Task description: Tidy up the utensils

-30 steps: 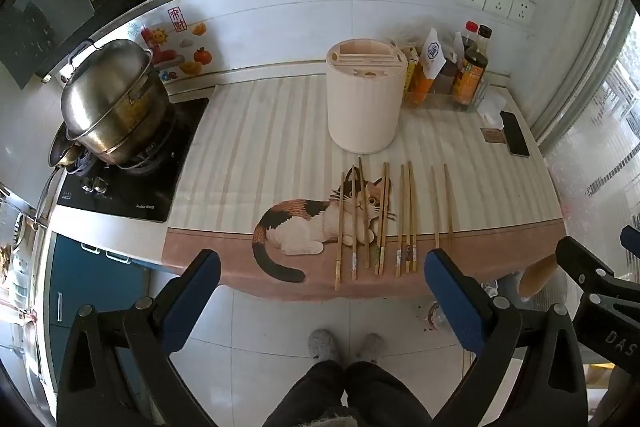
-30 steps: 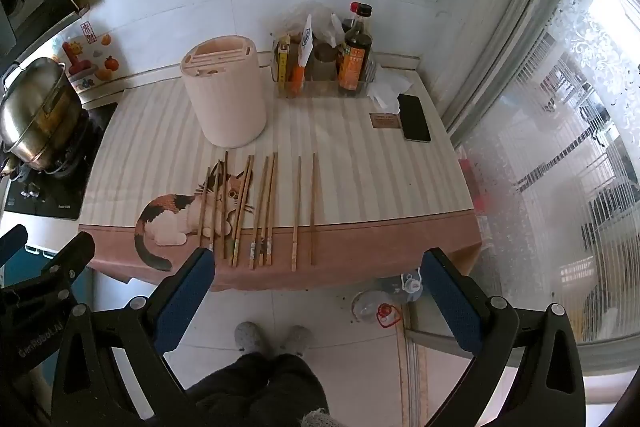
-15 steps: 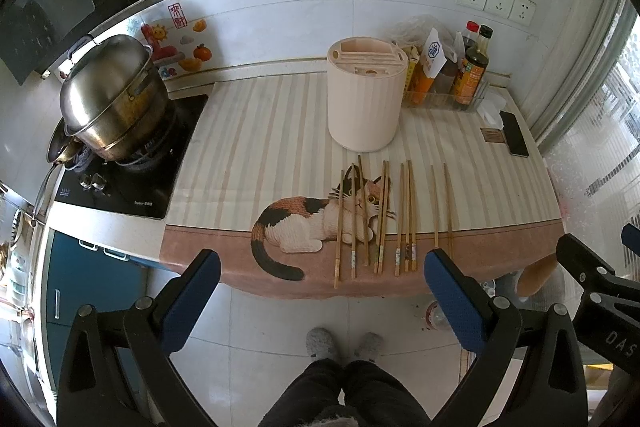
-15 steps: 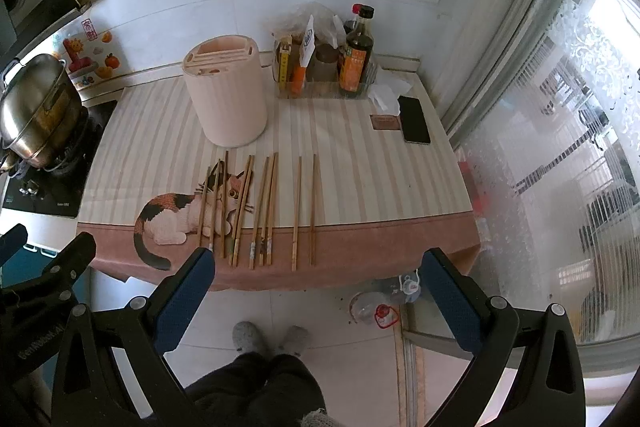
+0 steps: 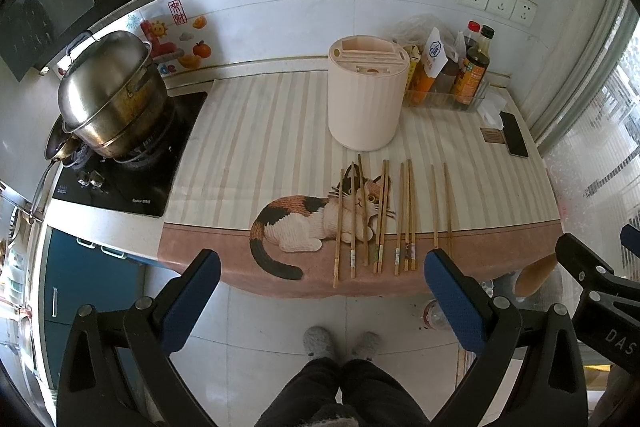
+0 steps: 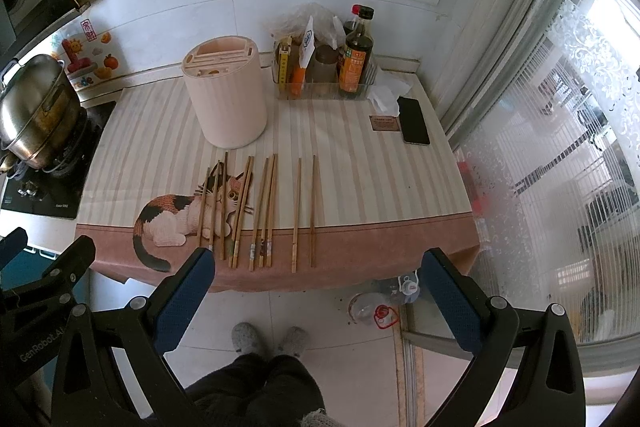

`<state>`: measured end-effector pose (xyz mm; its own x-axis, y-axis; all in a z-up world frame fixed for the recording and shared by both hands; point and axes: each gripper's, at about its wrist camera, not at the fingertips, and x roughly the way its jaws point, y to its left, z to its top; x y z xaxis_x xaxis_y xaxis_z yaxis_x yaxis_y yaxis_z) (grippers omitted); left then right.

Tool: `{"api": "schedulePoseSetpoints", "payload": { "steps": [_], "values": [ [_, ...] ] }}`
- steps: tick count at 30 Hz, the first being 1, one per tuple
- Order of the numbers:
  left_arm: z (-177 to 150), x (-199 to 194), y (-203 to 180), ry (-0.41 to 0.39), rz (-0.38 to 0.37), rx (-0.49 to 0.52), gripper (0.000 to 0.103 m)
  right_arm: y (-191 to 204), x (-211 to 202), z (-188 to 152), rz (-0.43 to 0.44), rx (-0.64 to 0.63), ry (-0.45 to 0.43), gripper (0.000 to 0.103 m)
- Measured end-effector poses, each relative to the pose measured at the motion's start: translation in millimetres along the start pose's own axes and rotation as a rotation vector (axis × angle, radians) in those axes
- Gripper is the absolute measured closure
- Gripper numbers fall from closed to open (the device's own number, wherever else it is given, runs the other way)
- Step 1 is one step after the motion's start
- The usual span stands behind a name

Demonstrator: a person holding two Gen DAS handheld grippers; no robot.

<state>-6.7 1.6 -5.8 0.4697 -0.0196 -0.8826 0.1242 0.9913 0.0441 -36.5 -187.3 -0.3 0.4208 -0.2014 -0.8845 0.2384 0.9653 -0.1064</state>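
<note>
Both claws are held back from the tabletop [image 5: 248, 131], over the floor. Left claw [image 5: 320, 291]: spread wide, nothing between the pads. Right claw [image 6: 318, 289]: likewise released and unloaded.

Task items: about 10 wooden chopsticks [image 5: 380, 215] lie flat on the cat-print mat [image 5: 296, 223], roughly parallel, butt ends toward the front edge, tips toward the holder. 3 loose clusters sit at left and centre; 2 single sticks [image 6: 304, 211] lie apart at the right, with clear mat around them.

Handling judgement: light, stiff, thin and smooth; liable to roll or pivot if pinched off-centre. The clustered sticks touch or overlap, so taking 1 may drag a neighbour. Best hold appears to be mid-length or slightly toward the thicker butt end, pads across the shaft.

Containers: cream cylindrical utensil holder [image 5: 366, 99], upright just behind the chopsticks, slotted top; slots show no utensils. Clear condiment tray [image 6: 324, 83] beside it holds bottles and packets.
</note>
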Motion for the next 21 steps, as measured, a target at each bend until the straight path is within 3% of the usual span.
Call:
{"api": "schedulePoseSetpoints", "payload": {
  "steps": [21],
  "values": [
    [-0.3,0.4,1.2,0.002,-0.005,-0.005,0.000,2.6,-0.4,1.5,-0.005,-0.002,0.001,0.000]
  ]
}}
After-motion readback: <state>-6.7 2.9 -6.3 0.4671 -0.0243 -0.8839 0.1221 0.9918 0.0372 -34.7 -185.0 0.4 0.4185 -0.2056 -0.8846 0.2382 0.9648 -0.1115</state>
